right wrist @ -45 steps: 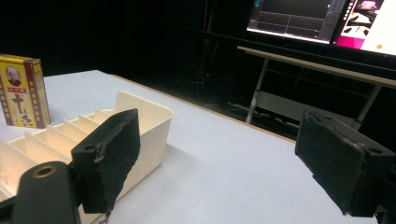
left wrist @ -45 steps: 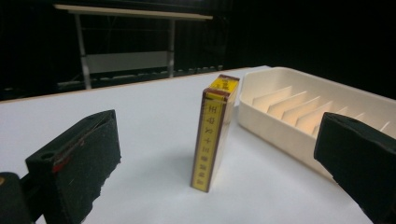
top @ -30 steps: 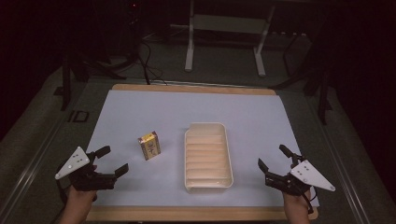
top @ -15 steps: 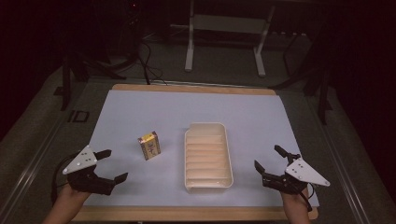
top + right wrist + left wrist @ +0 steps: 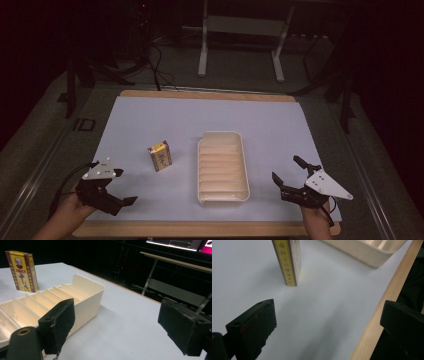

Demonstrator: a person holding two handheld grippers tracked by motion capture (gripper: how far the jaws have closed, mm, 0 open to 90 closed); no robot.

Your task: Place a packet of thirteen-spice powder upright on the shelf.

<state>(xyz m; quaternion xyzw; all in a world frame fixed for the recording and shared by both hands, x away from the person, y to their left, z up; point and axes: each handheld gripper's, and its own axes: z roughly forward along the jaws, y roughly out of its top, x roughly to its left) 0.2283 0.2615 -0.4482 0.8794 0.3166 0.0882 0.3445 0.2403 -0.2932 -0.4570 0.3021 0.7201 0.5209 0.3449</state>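
A small yellow box (image 5: 160, 155) with red print stands upright on the white table mat, left of a cream ribbed tray (image 5: 222, 195). My left gripper (image 5: 114, 182) hovers open near the front left corner, well short of the box. In the left gripper view the box (image 5: 289, 260) stands ahead between the wide-apart jaws of that gripper (image 5: 327, 315), with the tray (image 5: 367, 250) at the upper right. My right gripper (image 5: 285, 167) is open to the right of the tray, holding nothing. The right gripper (image 5: 117, 322) looks past the tray's end wall (image 5: 85, 290) to the box (image 5: 22, 270).
The wooden front edge (image 5: 200, 229) of the table runs just behind both hands. Table legs and a frame (image 5: 240, 30) stand on the dark floor beyond the far edge. A lit screen (image 5: 180, 243) shows at the back in the right gripper view.
My left gripper has sunk a little toward the front edge and turned its jaws more to the right. The right gripper has edged slightly left. Box and tray have not moved.
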